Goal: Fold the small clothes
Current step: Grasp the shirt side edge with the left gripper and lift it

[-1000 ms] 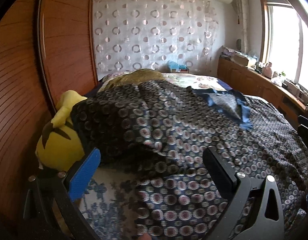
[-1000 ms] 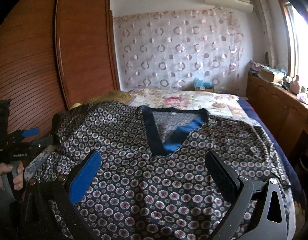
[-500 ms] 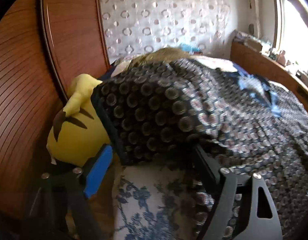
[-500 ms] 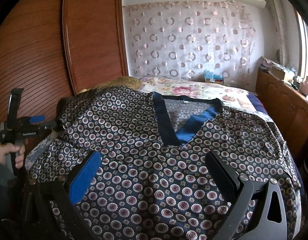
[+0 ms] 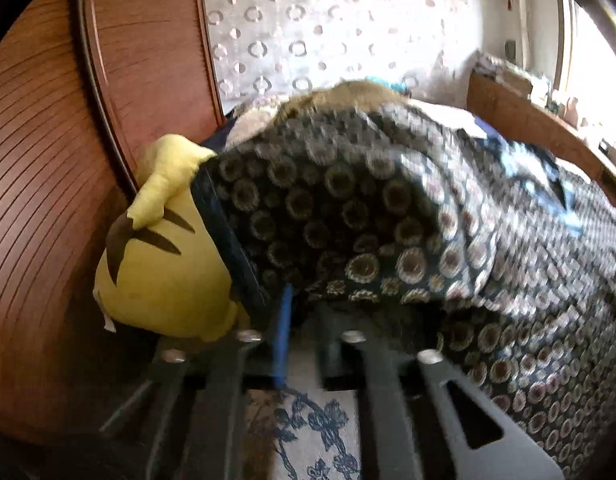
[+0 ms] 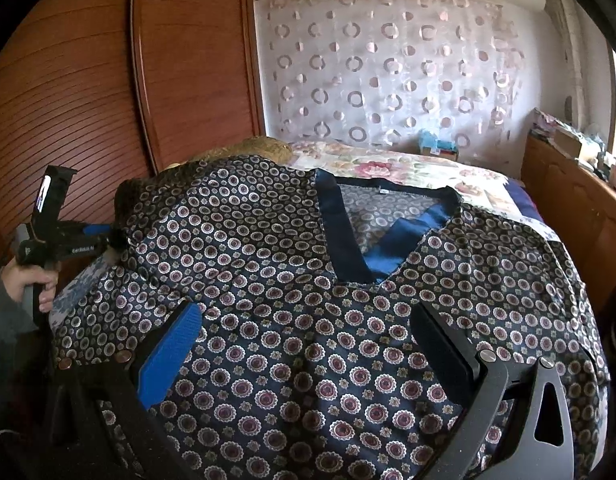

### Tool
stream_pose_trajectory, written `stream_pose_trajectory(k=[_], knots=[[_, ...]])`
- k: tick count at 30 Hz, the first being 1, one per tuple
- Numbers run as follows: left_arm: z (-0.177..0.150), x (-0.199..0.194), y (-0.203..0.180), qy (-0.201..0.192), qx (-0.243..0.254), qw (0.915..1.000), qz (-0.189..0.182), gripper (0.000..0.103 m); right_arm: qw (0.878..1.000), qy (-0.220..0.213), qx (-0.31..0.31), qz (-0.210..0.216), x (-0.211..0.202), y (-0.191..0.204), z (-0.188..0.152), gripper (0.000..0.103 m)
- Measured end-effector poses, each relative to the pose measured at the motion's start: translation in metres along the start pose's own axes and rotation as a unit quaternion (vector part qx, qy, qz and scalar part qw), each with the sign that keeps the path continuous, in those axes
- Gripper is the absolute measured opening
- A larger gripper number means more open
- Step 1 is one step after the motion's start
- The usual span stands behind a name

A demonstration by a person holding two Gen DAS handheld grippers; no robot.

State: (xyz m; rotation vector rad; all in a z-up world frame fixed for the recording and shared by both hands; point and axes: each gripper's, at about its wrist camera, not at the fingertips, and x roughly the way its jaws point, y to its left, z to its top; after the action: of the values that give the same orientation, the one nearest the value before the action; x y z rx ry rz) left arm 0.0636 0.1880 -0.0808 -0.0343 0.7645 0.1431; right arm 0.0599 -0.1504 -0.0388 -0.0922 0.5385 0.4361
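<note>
One garment is in work: a dark patterned top [image 6: 308, 320] with a blue V-neck band [image 6: 339, 232], spread flat across the bed [image 6: 407, 168], neckline toward 12 o'clock in the right wrist view. Its left sleeve end lies at 9 o'clock in that view, draped over a yellow plush toy [image 5: 160, 264] that sits against the wooden wardrobe [image 5: 48, 200].

My left gripper [image 5: 304, 320] has its fingers drawn nearly together at the lower edge of that sleeve [image 5: 327, 232]. The blue pad stands just beside the black one, with the sleeve hem at their tips; the fabric there is in shadow, so I cannot tell how much cloth is caught between them. In the right wrist view the same gripper [image 6: 108, 236] appears at 9 o'clock, its tip touching the sleeve end, with my left hand [image 6: 36, 280] wrapped around the handle.

My right gripper [image 6: 304, 344] hangs over the chest of the top, fingers spread wide, blue pad at 8 o'clock and black pad at 4 o'clock. No cloth sits between the pads, and whether the tips touch the fabric below cannot be determined.

Beyond the top, a floral bedspread [image 6: 387, 164] covers the bed toward 12 o'clock. A curtain with ring patterns [image 6: 387, 72] hangs behind it. A wooden side unit [image 6: 579, 208] runs along 3 o'clock.
</note>
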Motion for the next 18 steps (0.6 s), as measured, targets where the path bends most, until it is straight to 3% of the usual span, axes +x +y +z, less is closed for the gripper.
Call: stream_pose_trajectory(k=[5,10,18], knots=[[0.02,-0.028,-0.002,-0.059,-0.01,0.9981,-0.017,0.004,1.0,0.002,0.001,-0.003,0.001,-0.003,-0.001,0.103],[0.046,-0.052,-0.031,-0.092,0.024,0.9945,-0.043,0.004,1.0,0.003,0.003,-0.01,-0.001,-0.009,-0.003,0.103],[0.058,-0.059,-0.089,-0.095,0.084,0.9885,-0.084,0.004,1.0,0.001,0.001,-0.021,-0.011,-0.019,-0.001,0.103]])
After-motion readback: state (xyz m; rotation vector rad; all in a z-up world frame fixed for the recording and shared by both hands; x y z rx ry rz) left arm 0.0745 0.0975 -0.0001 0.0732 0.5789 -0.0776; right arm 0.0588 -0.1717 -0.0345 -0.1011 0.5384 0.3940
